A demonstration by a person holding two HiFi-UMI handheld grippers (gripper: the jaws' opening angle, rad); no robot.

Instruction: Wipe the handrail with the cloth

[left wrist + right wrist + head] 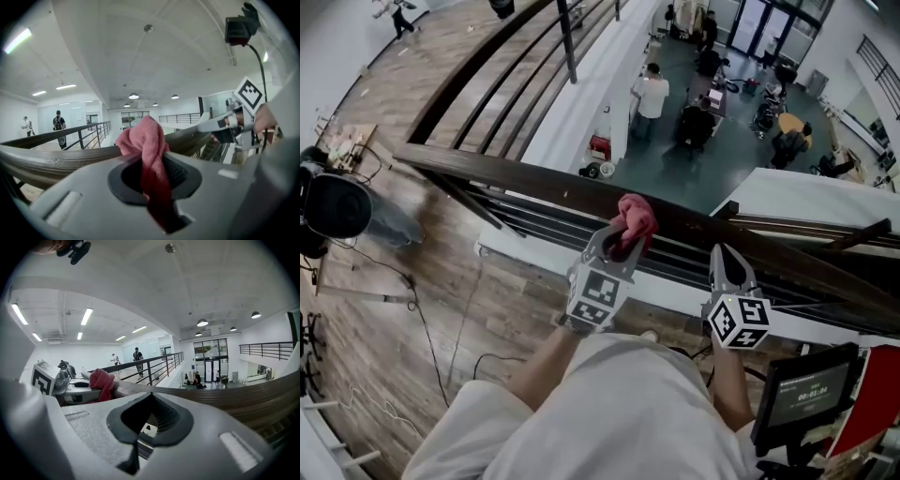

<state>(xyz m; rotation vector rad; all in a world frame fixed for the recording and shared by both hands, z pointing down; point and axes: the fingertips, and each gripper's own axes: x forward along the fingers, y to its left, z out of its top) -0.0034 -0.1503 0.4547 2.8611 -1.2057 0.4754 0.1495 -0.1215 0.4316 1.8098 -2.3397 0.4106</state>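
Your left gripper [616, 246] pinches the cloth [635, 217] atop the handrail [534, 183], which runs crosswise to you. Your right gripper [727, 259], jaws together and empty, sits alongside.

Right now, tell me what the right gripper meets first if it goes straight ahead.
Probably the handrail: the right gripper points at it, with nothing visible between.

I am wearing a white short-sleeved shirt [619, 412]. My left tongs [619, 246] and right tongs [724, 255] are showing grey shells with black jaw linings. The left cube [598, 298] and right cube [739, 322] are bearing black square markers.
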